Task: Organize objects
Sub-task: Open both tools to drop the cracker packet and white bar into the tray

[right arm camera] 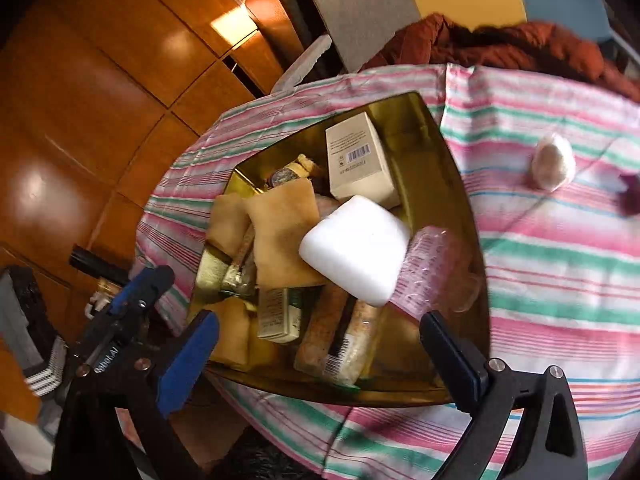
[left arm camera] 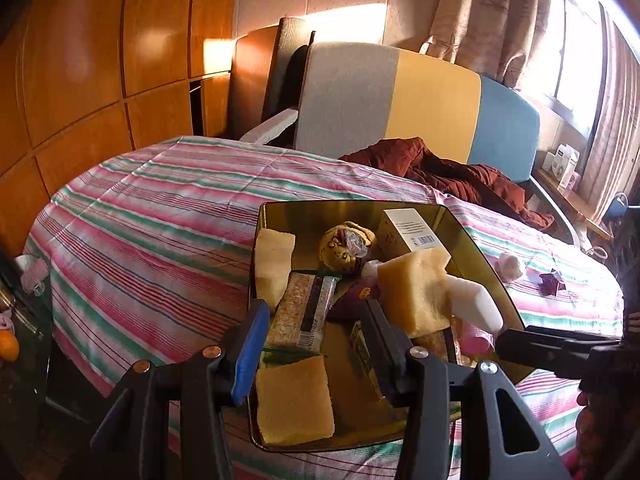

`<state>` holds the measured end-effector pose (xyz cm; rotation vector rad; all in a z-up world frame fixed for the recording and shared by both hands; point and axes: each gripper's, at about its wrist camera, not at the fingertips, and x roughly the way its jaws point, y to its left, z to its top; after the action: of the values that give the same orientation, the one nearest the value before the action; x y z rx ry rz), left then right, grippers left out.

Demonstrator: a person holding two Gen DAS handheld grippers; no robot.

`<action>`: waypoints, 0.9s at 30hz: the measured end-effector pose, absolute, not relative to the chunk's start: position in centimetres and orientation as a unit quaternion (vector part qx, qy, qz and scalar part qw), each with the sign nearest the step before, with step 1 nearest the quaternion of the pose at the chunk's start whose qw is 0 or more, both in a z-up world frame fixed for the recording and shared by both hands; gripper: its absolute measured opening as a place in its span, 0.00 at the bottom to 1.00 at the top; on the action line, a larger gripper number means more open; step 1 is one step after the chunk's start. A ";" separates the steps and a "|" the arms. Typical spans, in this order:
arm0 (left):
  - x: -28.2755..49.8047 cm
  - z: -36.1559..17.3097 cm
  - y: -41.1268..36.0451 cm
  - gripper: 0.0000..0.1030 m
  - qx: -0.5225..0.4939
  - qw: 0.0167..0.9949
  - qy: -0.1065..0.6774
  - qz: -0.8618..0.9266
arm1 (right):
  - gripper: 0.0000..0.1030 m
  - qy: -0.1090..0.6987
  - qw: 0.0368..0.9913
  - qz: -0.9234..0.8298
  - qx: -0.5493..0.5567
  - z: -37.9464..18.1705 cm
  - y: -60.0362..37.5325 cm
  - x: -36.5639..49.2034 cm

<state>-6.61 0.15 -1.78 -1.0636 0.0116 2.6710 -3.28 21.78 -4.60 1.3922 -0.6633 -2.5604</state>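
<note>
A gold tin [left arm camera: 304,216] [right arm camera: 420,152] stands on the striped cloth, filled with yellow sponges [left arm camera: 416,292] [right arm camera: 284,232], a white carton [left arm camera: 412,228] [right arm camera: 356,160], a snack bar [left arm camera: 304,308] and a white foam block [left arm camera: 476,304] [right arm camera: 356,248] lying on top. My left gripper [left arm camera: 316,312] straddles the tin's left wall with its jaws partly apart, one pad outside and one finger inside, gripping nothing. My right gripper [right arm camera: 320,320] hovers wide open over the tin's near edge, empty. Its black finger also shows in the left wrist view [left arm camera: 520,340].
A white wrapped ball [right arm camera: 554,164] [left arm camera: 510,266] and a small purple item [left arm camera: 552,282] lie on the cloth to the right of the tin. A rust-red quilt [left arm camera: 452,168] and a grey, yellow and blue panel [left arm camera: 400,100] sit behind. Wooden cupboards [left arm camera: 100,60] line the left.
</note>
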 end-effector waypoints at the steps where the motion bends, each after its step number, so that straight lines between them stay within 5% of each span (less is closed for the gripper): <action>1: -6.4 -1.7 0.3 0.47 -0.364 0.134 0.008 0.922 | 0.99 -0.207 0.070 -0.860 0.462 -4.4 21.5 -3.1; 8: -4.7 -0.7 1.3 0.47 -0.342 0.141 0.031 0.929 | 0.99 -0.140 0.020 -0.893 0.428 -3.2 21.0 -1.5; 27: -2.7 1.3 5.6 0.47 -0.315 0.188 0.082 0.926 | 0.99 -0.173 -0.072 -0.892 0.411 -2.9 28.5 1.6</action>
<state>-2.74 5.62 1.32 -0.8873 0.2314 2.6060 1.64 28.48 -2.89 1.3538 -0.5684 -2.9391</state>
